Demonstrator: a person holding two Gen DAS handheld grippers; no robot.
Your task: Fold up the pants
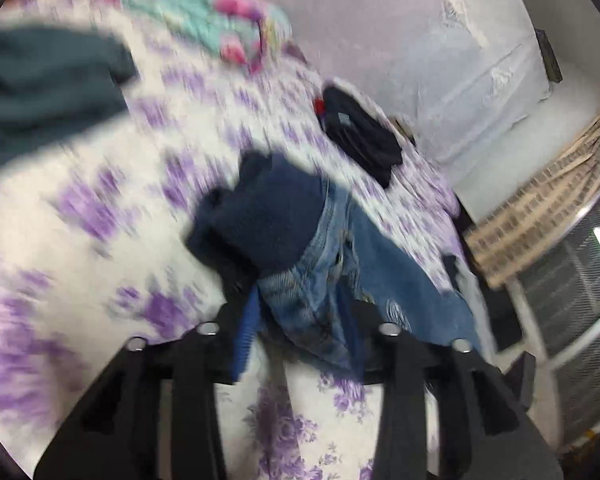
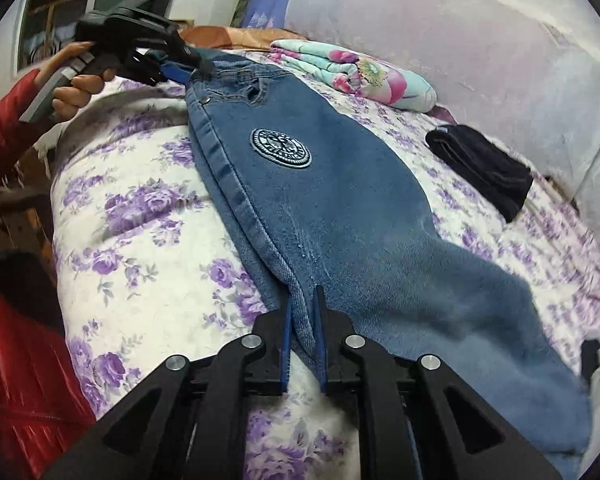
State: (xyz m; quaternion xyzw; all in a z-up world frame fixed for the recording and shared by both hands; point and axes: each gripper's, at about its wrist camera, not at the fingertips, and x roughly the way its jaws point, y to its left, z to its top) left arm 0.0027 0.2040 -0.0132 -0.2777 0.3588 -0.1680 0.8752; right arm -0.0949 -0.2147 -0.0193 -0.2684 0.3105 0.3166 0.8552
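Blue jeans [image 2: 340,200] with a round embroidered patch [image 2: 282,148] lie stretched along a white bedspread with purple flowers [image 2: 140,220]. My right gripper [image 2: 304,300] is shut on the seam edge low on a leg. At the far end a hand holds my left gripper [image 2: 188,66], which is clamped on the waistband. In the left wrist view the bunched waistband [image 1: 312,280], its dark navy lining [image 1: 268,220] turned up, sits between the pads of the left gripper [image 1: 300,300]. That view is blurred.
A folded floral blanket [image 2: 352,68] and a dark folded garment [image 2: 480,168] lie further along the bed. A dark teal cloth [image 1: 40,88] is at the left. A wicker basket [image 1: 540,208] and a wire-guarded appliance [image 1: 580,300] stand beside the bed. A red sleeve [image 2: 4,120] is at the left.
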